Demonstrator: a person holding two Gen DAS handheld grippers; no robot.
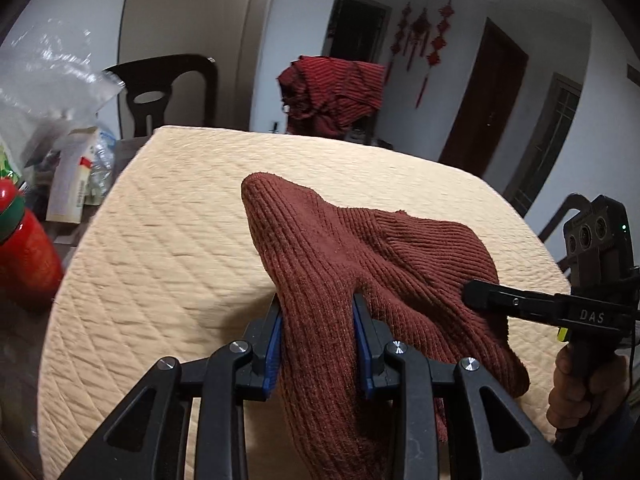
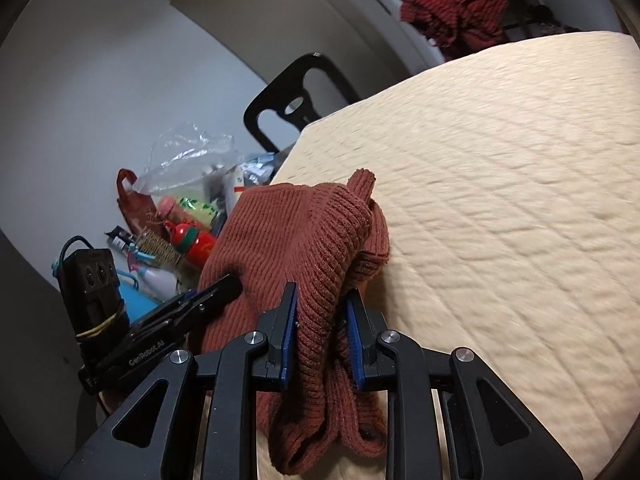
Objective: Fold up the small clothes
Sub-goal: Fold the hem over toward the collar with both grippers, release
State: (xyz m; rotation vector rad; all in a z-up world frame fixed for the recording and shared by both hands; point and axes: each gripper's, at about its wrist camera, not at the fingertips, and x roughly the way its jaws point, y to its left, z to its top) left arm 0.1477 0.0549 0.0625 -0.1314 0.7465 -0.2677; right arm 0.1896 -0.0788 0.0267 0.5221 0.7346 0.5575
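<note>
over the quilted bench [image 1: 160, 240], each hand-held gripper, left [image 1: 318, 344] and right [image 2: 322, 340], clamps the rust ribbed-knit garment [image 1: 360, 260], lifting it to fold.

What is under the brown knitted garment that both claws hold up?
Under the brown knitted garment lies the cream quilted pad, bare around it. The pad's part directly beneath the cloth is covered; nothing can be told there.

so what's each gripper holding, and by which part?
Both hold the rust knit garment: left gripper pinches a bunched fold, right gripper its ribbed edge.
</note>
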